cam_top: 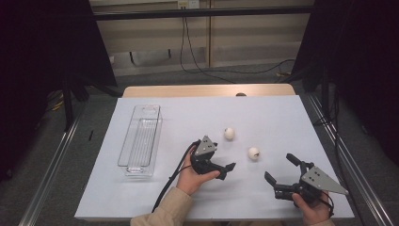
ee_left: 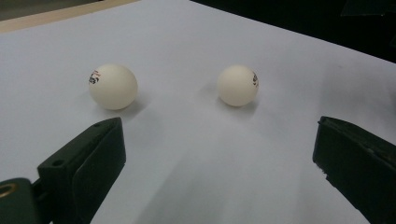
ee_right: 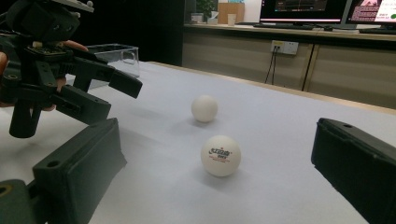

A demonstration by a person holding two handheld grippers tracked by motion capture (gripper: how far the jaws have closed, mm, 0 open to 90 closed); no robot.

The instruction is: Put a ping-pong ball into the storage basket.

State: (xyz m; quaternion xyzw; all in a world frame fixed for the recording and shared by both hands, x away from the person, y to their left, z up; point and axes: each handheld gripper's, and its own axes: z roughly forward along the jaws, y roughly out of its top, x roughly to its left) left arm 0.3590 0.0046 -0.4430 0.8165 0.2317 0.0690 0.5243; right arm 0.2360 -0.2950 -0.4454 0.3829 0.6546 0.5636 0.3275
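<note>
Two white ping-pong balls lie on the white table sheet, the far ball (cam_top: 229,133) and the near ball (cam_top: 254,152). My left gripper (cam_top: 225,157) is open, low over the sheet, just left of both balls. In the left gripper view the far ball (ee_left: 113,86) and the near ball (ee_left: 237,85) lie beyond my left gripper (ee_left: 219,123), apart from its jaws. My right gripper (cam_top: 280,168) is open at the front right. In the right gripper view the near ball (ee_right: 221,155) sits a little ahead of my right gripper (ee_right: 217,130), with the far ball (ee_right: 204,108) behind.
A clear, empty plastic bin (cam_top: 139,169) stands lengthwise on the left of the sheet, and it also appears far off as the bin (ee_right: 114,53). My left gripper (ee_right: 119,98) shows at left there. The wooden table edge (cam_top: 207,90) runs along the back.
</note>
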